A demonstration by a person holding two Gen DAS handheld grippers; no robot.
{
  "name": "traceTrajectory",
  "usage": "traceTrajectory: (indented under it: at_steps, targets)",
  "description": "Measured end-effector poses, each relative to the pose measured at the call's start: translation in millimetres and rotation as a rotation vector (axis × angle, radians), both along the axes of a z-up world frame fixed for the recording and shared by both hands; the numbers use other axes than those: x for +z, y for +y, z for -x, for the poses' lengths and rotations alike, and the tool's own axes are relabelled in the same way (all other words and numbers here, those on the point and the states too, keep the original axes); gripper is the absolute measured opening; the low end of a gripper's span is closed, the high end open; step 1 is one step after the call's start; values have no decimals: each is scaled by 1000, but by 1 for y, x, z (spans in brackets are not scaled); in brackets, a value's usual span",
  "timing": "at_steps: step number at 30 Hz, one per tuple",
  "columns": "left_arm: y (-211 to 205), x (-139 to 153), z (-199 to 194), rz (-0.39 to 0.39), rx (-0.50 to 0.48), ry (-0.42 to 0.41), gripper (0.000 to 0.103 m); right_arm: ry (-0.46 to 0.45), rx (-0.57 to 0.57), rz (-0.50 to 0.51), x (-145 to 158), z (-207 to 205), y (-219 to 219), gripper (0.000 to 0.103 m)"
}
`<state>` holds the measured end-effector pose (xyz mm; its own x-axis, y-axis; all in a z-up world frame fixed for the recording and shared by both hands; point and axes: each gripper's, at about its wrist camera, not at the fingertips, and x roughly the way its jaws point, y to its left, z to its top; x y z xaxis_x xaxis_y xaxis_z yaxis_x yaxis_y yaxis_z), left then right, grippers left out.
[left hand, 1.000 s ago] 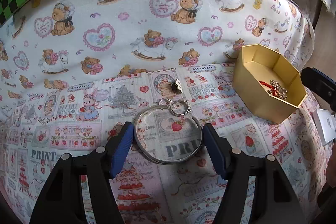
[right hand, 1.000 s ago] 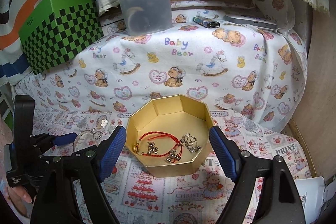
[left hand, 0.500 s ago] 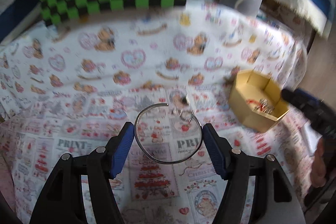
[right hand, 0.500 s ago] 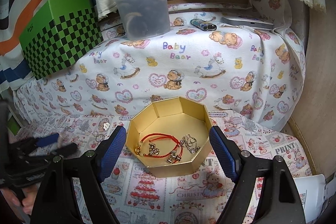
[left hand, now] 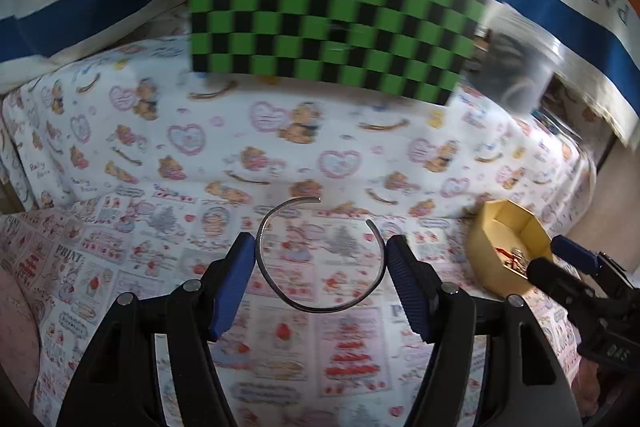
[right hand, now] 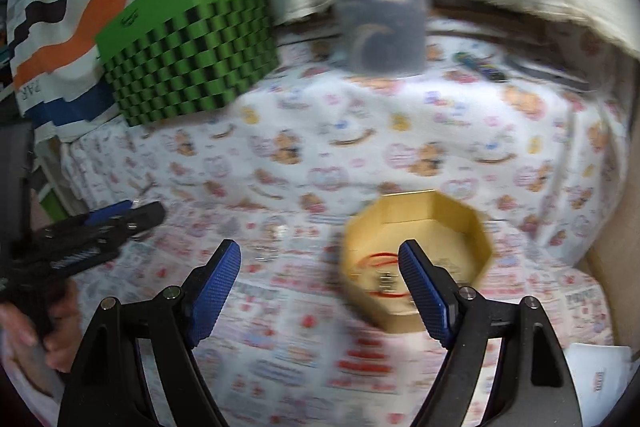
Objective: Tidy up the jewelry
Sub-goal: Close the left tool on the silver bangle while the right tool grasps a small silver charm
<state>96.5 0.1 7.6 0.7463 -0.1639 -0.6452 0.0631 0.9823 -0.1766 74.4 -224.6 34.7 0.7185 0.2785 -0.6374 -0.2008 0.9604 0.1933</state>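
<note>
one thin open silver bangle (left hand: 320,259)

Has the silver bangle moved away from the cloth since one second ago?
Yes. The silver bangle, clamped in the left gripper, is lifted off the printed cloth; the small rings that lay beside it no longer show.

Our left gripper (left hand: 320,267) angles downward, its blue pads clamped on either side of a thin open bangle. Our right gripper (right hand: 320,291) also tilts down, jaws wide and empty; at eight o'clock our hand (right hand: 52,331) grips the other handle.
</note>
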Motion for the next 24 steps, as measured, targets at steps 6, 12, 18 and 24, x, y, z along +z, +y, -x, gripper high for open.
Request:
traceTrajectory:
  at_steps: [6, 12, 18, 24]
  targets:
    - [24, -6, -7, 48, 46, 50, 66, 105, 58, 75, -11, -35, 48, 61]
    - [33, -2, -6, 54, 69, 35, 66, 183, 39, 186, -35, -69, 77, 37]
    - [40, -5, -9, 22, 110, 46, 66, 221, 11, 225, -56, -97, 87, 31]
    - [41, -3, -9, 21, 116, 39, 66, 252, -4, 240, -73, -114, 87, 14]
